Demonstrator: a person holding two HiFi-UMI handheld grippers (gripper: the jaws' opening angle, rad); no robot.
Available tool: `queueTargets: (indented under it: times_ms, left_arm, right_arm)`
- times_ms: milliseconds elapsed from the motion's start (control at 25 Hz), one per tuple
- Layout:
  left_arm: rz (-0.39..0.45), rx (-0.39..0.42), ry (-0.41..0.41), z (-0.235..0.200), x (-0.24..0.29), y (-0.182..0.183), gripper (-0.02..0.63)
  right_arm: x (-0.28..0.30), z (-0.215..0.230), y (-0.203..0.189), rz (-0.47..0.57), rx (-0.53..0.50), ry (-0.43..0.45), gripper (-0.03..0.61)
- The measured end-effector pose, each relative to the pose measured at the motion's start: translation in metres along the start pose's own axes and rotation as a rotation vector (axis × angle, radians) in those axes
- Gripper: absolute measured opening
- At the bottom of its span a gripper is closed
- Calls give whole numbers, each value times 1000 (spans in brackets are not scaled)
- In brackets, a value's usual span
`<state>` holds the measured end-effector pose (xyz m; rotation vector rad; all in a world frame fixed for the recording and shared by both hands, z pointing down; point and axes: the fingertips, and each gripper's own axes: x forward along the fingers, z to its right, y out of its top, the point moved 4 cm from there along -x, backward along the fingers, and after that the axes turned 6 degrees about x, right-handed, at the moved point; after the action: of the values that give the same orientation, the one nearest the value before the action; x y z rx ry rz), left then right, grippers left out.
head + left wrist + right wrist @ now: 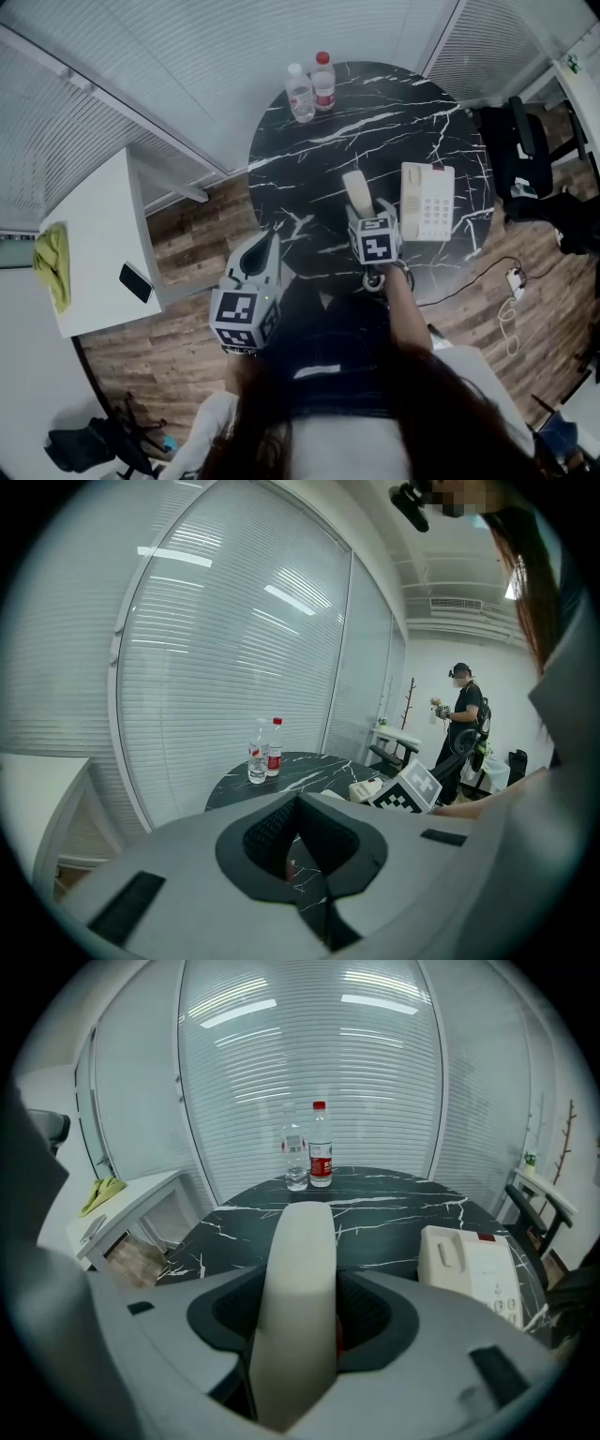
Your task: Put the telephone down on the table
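The left gripper (269,246) hangs short of the surface (394,122), jaws together on nothing, likely kept out of the way. Just left of the base (427,202), the right gripper (368,220) clamps the handset (356,192) lengthwise above the surface, probably so it can be laid flat there. Bottles (312,84) stand well beyond the base.

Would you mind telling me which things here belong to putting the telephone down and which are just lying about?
Job: handset, in the jaws of the right gripper; telephone base; black marble table.
Lying about: two water bottles; yellow cloth and smartphone on the white side table; office chair.
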<state>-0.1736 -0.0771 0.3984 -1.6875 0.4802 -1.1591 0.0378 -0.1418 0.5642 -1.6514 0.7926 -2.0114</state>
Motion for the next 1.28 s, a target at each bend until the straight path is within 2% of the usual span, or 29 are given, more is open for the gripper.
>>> queueTargets:
  times_ms: [1280]
  left_arm:
    - [-2,-40,88,-22,-26,-16,0]
  right_arm:
    - [15,-41,-3,-35,-65,77,230]
